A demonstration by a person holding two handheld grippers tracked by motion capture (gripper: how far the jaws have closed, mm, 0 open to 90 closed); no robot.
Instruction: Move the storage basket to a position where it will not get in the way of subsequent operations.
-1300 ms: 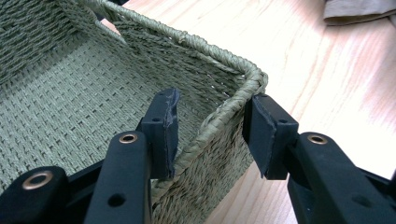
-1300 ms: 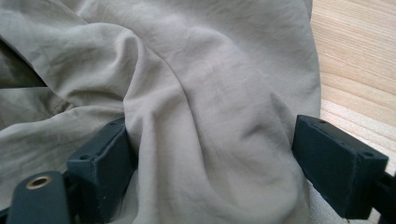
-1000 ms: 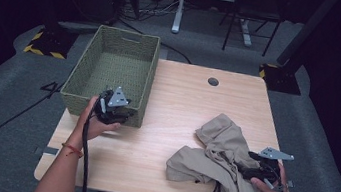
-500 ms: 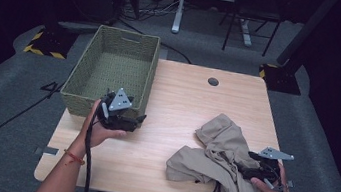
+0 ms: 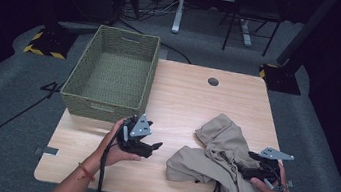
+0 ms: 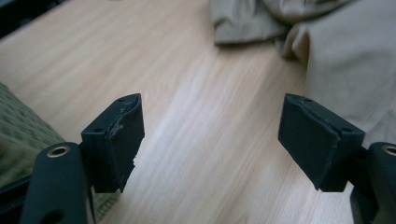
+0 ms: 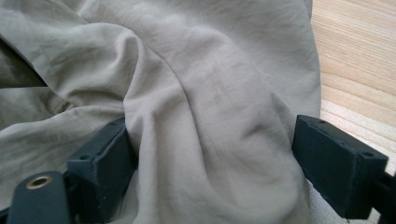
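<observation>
khaki cloth (image 7: 196, 116) between wide-open right gripper (image 7: 210, 154) fingers (image 7: 334, 163), unclamped

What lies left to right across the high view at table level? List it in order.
Green woven basket → left gripper → crumpled beige cloth → right gripper.

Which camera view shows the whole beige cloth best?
The high view: there the beige cloth lies crumpled at the table's near right, one end hanging over the edge. The right gripper view gives only close folds between open fingers; the left gripper view catches its near edge.
</observation>
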